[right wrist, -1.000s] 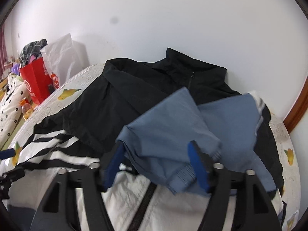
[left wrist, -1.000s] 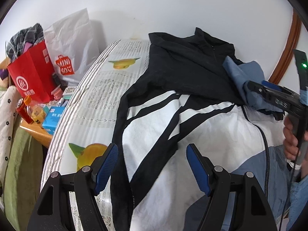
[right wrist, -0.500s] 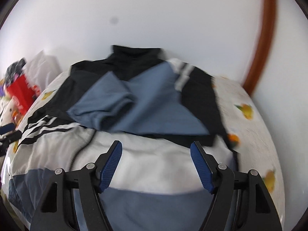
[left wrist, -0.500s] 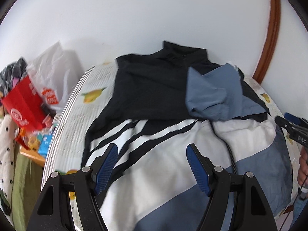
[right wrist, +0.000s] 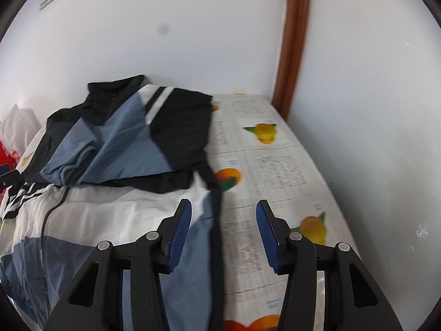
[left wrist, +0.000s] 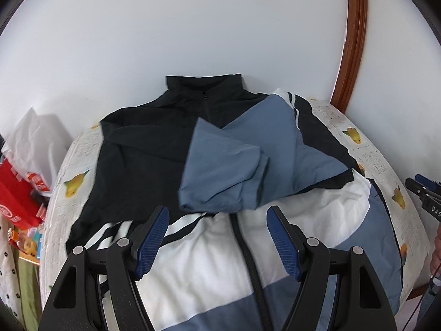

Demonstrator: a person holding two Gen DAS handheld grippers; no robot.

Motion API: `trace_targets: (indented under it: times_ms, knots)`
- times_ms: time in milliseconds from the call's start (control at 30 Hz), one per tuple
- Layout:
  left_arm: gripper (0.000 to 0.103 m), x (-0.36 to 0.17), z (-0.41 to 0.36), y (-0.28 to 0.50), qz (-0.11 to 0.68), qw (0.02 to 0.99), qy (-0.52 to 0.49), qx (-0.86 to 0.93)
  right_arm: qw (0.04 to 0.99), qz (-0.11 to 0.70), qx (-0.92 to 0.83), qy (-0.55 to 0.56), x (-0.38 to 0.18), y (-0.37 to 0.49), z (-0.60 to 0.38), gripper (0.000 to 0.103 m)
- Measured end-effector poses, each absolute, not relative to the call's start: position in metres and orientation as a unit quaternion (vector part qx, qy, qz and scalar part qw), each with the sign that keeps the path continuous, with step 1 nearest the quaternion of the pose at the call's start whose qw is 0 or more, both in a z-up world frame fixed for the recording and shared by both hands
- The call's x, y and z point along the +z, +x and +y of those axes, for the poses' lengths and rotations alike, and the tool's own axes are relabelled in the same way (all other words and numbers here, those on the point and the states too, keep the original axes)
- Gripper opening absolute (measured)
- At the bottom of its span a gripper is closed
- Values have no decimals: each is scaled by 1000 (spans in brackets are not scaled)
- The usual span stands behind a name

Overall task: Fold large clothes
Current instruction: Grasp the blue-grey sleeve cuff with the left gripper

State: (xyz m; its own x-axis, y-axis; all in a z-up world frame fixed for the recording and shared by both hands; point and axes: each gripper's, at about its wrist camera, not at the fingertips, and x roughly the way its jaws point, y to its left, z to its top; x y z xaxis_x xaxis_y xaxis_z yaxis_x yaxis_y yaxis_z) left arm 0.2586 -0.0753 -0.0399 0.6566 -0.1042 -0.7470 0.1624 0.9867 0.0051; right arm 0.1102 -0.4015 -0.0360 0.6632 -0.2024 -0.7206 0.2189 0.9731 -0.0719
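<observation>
Jacket [left wrist: 226, 264] spread on the table [right wrist: 278, 165], below and ahead of both grippers. Left gripper [left wrist: 219, 240] spread, empty, above the zipper. Right gripper [right wrist: 223, 231], jaws just closing yet apart, empty, above the jacket's right edge.

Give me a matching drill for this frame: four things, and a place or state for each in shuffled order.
Things:
1. blue sleeve
2. jacket collar
3. red bag
4. right gripper

Places or states:
A. beside the table, at the left edge of the left wrist view
B. folded across the jacket's chest
C. open, empty, over the jacket's side edge
D. standing against the white wall

Pairs: 1-B, 2-D, 3-A, 4-C
</observation>
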Motion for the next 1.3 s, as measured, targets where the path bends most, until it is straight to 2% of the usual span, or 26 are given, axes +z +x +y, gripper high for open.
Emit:
trace_targets:
  times_ms: [467,1133,1167,1267,1300]
  knots:
    - [71,-86,-120,323,450,888,43,-83,904,407,-126,34,-64,137,-446,48]
    - [68,-135,-128,367,491,866,48,-81,896,429,-109,44,-92,186,-447,48]
    - [67,-135,-128,367,491,866,48,-80,895,430,-110,45,-93,186,-447,48]
    - [48,-133,-128,367,486,869,57,-73,893,433,-111,50,-94,188,-447,48]
    - [37,-132,-128,366,485,869,62,-74,893,433,-112,51,-94,188,-447,48]
